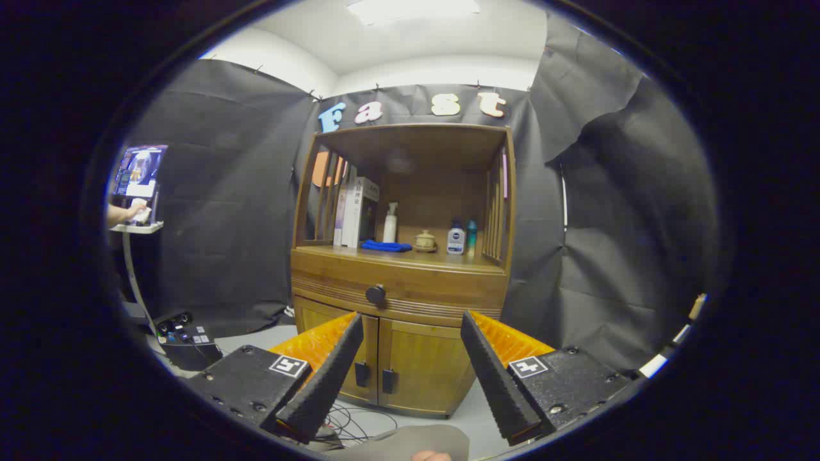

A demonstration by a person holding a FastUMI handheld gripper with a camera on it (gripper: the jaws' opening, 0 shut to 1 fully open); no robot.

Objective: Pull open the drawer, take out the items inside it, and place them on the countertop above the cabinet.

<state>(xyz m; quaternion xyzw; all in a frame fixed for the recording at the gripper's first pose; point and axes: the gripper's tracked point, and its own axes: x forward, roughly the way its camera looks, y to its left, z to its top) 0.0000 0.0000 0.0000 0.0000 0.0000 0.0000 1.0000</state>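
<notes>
In the gripper view, the drawer (pixel 397 286) in the middle of the frame is shut, with its round knob (pixel 375 294) untouched, so it looks like no part of the job is done yet. The gripper (pixel 409 378) at the bottom is spread wide apart, holding nothing, well back from the cabinet (pixel 410 358). The countertop (pixel 359 254) above the drawer already has books (pixel 355 211), a blue cloth (pixel 385 246) and bottles (pixel 456 238), and black cloth walls hang all around.
</notes>
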